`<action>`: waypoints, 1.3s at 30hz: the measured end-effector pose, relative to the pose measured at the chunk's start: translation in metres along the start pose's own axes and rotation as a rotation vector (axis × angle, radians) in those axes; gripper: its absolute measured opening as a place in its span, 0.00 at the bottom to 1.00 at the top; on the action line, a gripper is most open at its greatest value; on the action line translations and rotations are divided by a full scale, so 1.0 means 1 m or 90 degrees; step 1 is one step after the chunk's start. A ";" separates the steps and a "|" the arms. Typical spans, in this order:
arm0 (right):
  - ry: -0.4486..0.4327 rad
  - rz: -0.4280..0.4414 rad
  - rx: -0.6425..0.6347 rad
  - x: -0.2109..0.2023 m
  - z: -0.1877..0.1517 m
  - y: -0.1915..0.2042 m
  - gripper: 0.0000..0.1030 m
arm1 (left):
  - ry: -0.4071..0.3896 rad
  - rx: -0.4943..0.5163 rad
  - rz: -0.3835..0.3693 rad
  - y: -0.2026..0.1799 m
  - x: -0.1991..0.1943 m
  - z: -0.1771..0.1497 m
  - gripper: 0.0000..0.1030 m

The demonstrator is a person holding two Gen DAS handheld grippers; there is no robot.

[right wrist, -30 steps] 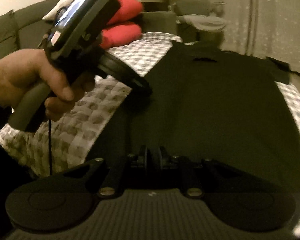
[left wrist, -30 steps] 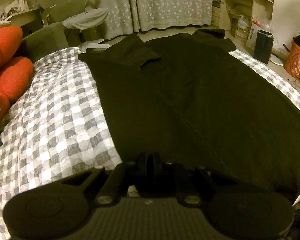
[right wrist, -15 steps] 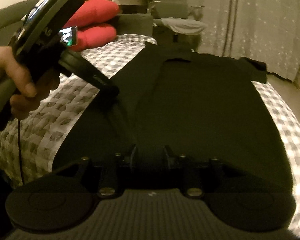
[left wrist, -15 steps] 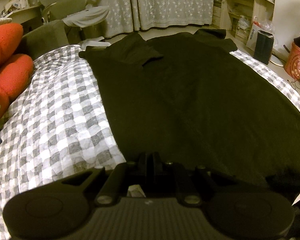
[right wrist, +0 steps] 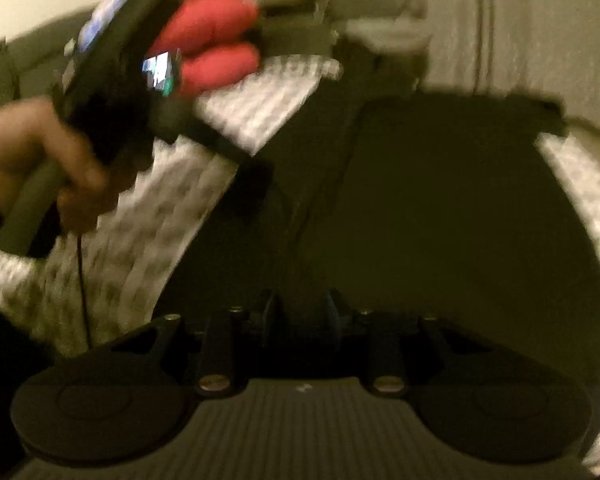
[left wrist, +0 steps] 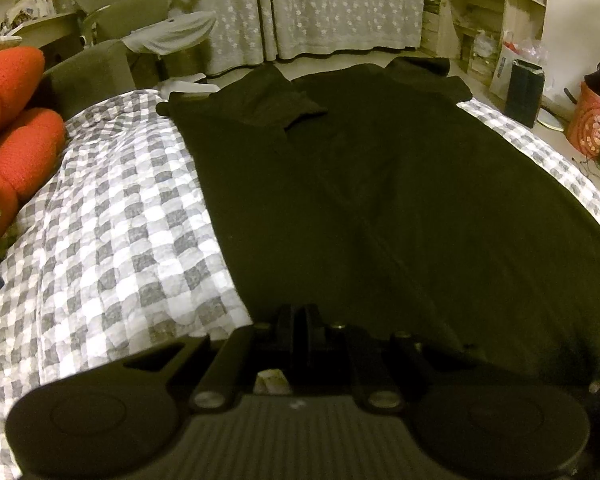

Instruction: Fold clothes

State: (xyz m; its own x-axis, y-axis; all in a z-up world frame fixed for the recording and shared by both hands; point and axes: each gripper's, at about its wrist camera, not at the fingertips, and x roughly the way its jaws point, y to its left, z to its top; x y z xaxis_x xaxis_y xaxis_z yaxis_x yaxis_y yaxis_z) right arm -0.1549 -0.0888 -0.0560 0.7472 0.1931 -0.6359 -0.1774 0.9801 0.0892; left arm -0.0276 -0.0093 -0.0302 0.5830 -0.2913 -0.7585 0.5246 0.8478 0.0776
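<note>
A black shirt (left wrist: 380, 200) lies spread flat on a grey-and-white checked bedspread (left wrist: 120, 240), collar at the far end. My left gripper (left wrist: 298, 316) is shut at the shirt's near left corner, and the dark cloth reaches right up to its tips. The blurred right wrist view shows a hand (right wrist: 28, 152) holding the left gripper (right wrist: 256, 184), its tip on the left edge of the shirt (right wrist: 440, 220). My right gripper (right wrist: 302, 312) hangs over the near hem with its fingers apart. Whether cloth lies between them is lost in the dark.
Two red cushions (left wrist: 12, 120) lie at the left of the bed. Beyond the bed are a chair with a pale cloth (left wrist: 172, 36), lace curtains (left wrist: 320, 8) and shelves (left wrist: 480, 20). A dark bag (left wrist: 524, 92) and a red bucket (left wrist: 592, 128) stand on the floor at the right.
The right gripper's jaws have gone from shut to apart, and its view has swung a little and blurred. The left gripper has stayed shut in place.
</note>
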 end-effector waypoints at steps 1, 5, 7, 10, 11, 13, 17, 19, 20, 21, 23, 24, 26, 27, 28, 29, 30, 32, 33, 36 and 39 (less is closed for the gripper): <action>0.011 0.009 -0.004 0.003 0.000 0.002 0.28 | -0.007 -0.002 -0.003 0.000 -0.001 0.000 0.07; 0.012 0.080 0.062 -0.004 -0.001 -0.006 0.04 | -0.034 0.000 -0.029 -0.009 -0.001 0.003 0.07; 0.012 0.100 0.123 -0.005 -0.003 -0.015 0.03 | -0.042 0.019 -0.036 -0.019 0.000 0.003 0.07; 0.006 0.114 0.233 -0.008 -0.011 -0.031 0.03 | -0.043 0.062 -0.032 -0.031 0.001 0.000 0.07; 0.004 0.116 0.259 -0.009 -0.014 -0.034 0.04 | -0.041 0.068 -0.030 -0.033 0.002 -0.001 0.07; -0.001 0.094 0.237 -0.010 -0.018 -0.030 0.04 | -0.038 0.071 -0.031 -0.032 0.003 -0.001 0.07; -0.003 0.075 0.140 -0.017 -0.017 -0.013 0.13 | -0.028 0.075 -0.040 -0.030 0.001 -0.001 0.07; 0.012 0.081 0.129 -0.015 -0.021 -0.012 0.13 | -0.022 0.078 -0.039 -0.029 0.001 -0.002 0.07; 0.023 0.092 0.135 -0.012 -0.025 -0.014 0.14 | -0.019 0.081 -0.039 -0.029 0.000 -0.002 0.08; 0.037 0.104 0.142 -0.010 -0.028 -0.016 0.15 | -0.016 0.082 -0.038 -0.029 0.000 -0.003 0.08; 0.079 0.133 0.156 0.000 -0.036 -0.016 0.15 | -0.010 0.083 -0.033 -0.028 -0.001 -0.003 0.08; 0.077 0.136 0.133 -0.001 -0.037 -0.010 0.11 | -0.008 0.082 -0.028 -0.027 -0.002 -0.003 0.08; 0.057 0.153 0.092 -0.009 -0.038 -0.001 0.11 | -0.006 0.085 -0.018 -0.026 -0.003 -0.005 0.08; 0.039 0.168 0.080 -0.016 -0.037 0.003 0.09 | -0.007 0.088 -0.016 -0.026 -0.003 -0.006 0.08; 0.025 0.171 0.077 -0.019 -0.034 0.003 0.09 | -0.007 0.088 -0.015 -0.026 -0.004 -0.006 0.08; 0.018 0.159 0.079 -0.021 -0.031 0.002 0.09 | -0.008 0.089 -0.014 -0.027 -0.004 -0.006 0.08; 0.018 0.131 0.075 -0.020 -0.030 0.001 0.09 | -0.008 0.090 -0.013 -0.027 -0.004 -0.006 0.08; 0.019 0.077 0.069 -0.018 -0.028 -0.002 0.15 | -0.007 0.089 -0.015 -0.026 -0.004 -0.006 0.08; 0.021 0.064 0.071 -0.016 -0.030 -0.005 0.16 | -0.007 0.088 -0.016 -0.026 -0.004 -0.006 0.08; 0.038 0.126 0.104 -0.013 -0.035 -0.011 0.16 | -0.006 0.087 -0.016 -0.025 -0.004 -0.005 0.08; 0.058 0.147 0.094 -0.006 -0.041 -0.004 0.28 | -0.023 0.083 -0.029 -0.026 -0.008 -0.005 0.08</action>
State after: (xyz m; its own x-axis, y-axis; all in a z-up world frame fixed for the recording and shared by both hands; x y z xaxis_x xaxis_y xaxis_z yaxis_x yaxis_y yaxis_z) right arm -0.1850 -0.0955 -0.0842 0.6362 0.4132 -0.6515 -0.2362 0.9083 0.3453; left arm -0.0487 -0.0272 -0.0295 0.5774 -0.3456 -0.7397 0.6261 0.7689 0.1295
